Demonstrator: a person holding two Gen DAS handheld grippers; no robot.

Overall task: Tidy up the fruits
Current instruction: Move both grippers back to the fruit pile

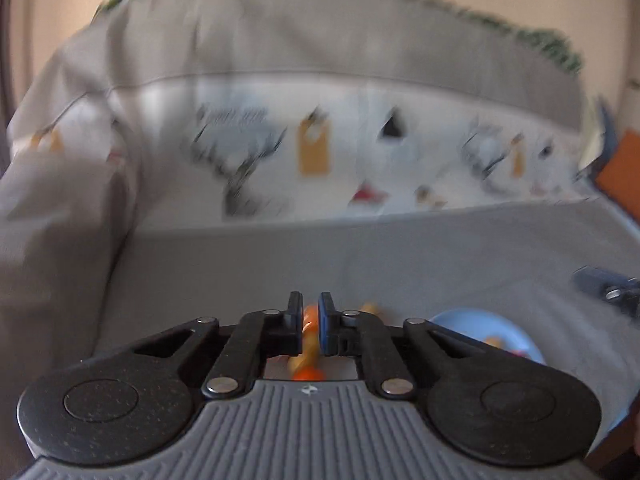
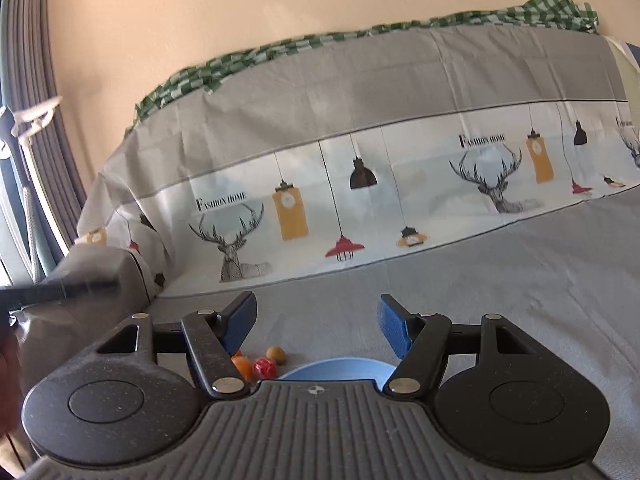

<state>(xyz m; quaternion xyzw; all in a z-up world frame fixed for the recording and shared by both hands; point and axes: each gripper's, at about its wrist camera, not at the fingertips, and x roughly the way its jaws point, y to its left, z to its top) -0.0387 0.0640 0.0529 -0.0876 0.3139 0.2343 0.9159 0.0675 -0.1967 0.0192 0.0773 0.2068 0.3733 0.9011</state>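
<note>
In the left wrist view my left gripper (image 1: 310, 316) has its jaws nearly together with nothing between them; blurred orange and yellow fruits (image 1: 308, 344) lie on the grey sheet behind and below the fingers. A blue plate (image 1: 492, 330) with something small on it sits to the right. In the right wrist view my right gripper (image 2: 318, 316) is wide open and empty above the blue plate (image 2: 336, 370). An orange fruit (image 2: 243, 367), a red fruit (image 2: 266, 368) and a brown fruit (image 2: 276, 355) lie left of the plate.
The surface is a grey sheet over a sofa (image 2: 500, 280), with a deer-and-lamp printed backrest (image 2: 360, 200) and a green checked cloth (image 2: 280, 50) on top. The covered armrest (image 2: 100, 276) is at the left. The other gripper (image 1: 608, 290) shows at the right edge.
</note>
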